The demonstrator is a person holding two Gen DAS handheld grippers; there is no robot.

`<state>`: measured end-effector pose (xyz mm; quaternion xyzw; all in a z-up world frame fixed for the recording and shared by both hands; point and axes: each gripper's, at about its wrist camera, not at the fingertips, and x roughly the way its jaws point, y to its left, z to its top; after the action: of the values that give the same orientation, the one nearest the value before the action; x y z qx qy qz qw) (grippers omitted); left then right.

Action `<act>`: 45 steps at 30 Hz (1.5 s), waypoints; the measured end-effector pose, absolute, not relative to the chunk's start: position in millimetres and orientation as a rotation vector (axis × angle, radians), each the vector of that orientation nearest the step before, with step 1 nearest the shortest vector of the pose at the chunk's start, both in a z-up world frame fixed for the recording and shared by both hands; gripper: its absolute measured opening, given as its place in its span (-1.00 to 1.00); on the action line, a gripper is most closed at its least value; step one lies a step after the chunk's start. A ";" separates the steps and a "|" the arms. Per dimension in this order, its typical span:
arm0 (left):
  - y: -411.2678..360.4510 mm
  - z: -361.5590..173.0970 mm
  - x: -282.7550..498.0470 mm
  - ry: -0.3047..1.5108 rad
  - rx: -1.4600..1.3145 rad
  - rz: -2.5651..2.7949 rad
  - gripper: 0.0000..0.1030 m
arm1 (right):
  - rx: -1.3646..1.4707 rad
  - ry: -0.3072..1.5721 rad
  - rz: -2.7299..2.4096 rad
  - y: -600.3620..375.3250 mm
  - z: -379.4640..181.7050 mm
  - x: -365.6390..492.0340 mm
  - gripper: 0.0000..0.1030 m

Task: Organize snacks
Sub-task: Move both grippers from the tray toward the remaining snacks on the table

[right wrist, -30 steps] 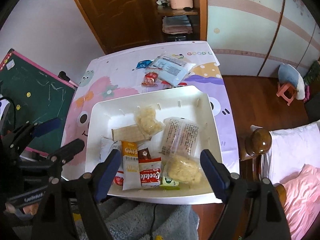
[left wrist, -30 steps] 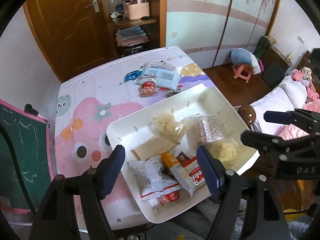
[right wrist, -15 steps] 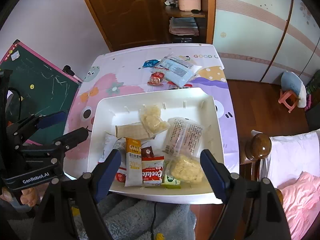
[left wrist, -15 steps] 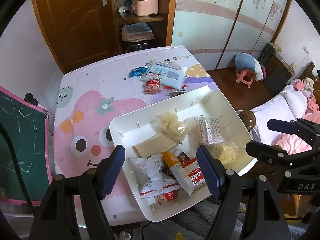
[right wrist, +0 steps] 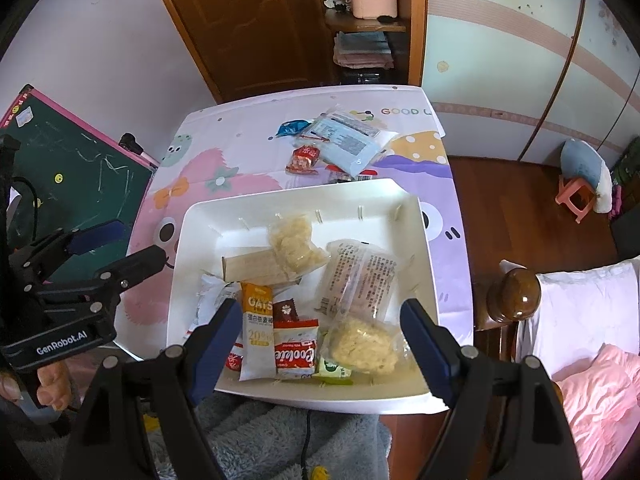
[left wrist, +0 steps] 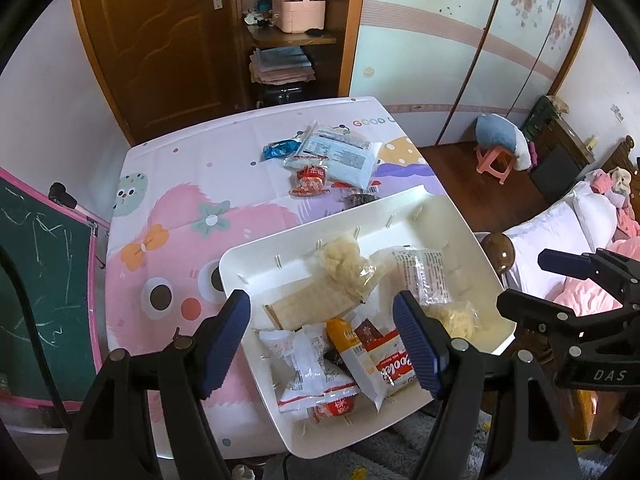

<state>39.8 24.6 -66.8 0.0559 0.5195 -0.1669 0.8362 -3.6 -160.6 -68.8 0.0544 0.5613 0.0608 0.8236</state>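
Shifted slightly against before: white tray (left wrist: 248,254) of snack packets, now sitting lower-right in the left view. Left gripper (left wrist: 326,338) and right gripper (right wrist: 320,344): spread wide, holding nothing, hovering above the tray.

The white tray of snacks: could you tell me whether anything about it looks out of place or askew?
Yes. The white tray overhangs the near table edge and sits skewed to the cartoon tablecloth. Its packets lie heaped and overlapping, and several snacks lie on the cloth beyond it.
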 end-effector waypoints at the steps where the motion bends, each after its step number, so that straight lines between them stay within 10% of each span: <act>1: 24.1 -66.9 42.2 1.101 0.116 -0.350 0.41 | 0.117 1.197 0.129 -161.8 -69.2 -1.4 0.59; 45: -37.1 -205.5 301.5 1.353 0.007 -0.147 0.41 | 0.252 1.568 0.072 -167.6 -255.6 239.5 0.59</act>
<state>301.5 -37.1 -205.5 0.0035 0.6253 -0.0681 0.7774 239.5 -167.6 -255.6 0.1131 0.7040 0.0324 0.7004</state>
